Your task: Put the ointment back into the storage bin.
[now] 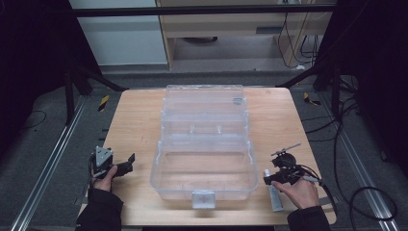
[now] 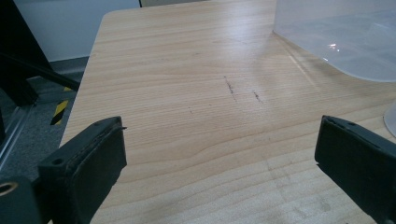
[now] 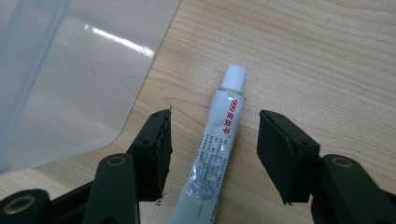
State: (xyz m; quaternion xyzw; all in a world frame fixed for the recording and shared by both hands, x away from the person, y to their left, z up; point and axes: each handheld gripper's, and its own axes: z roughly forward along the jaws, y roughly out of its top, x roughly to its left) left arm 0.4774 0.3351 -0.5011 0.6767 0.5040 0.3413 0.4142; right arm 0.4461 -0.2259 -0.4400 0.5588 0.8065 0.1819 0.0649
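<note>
Small white tube (image 3: 212, 154) with a white screw cap and red and grey print, lying flat on the wooden table, just to the right of the clear plastic box (image 1: 204, 166), near its front right corner, cap pointing away from the person

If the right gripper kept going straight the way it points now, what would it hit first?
Probably the tube, which lies on the table between the right gripper's open jaws with gaps on both sides. Beyond its white cap there is bare wood; depth is uncertain.
</note>
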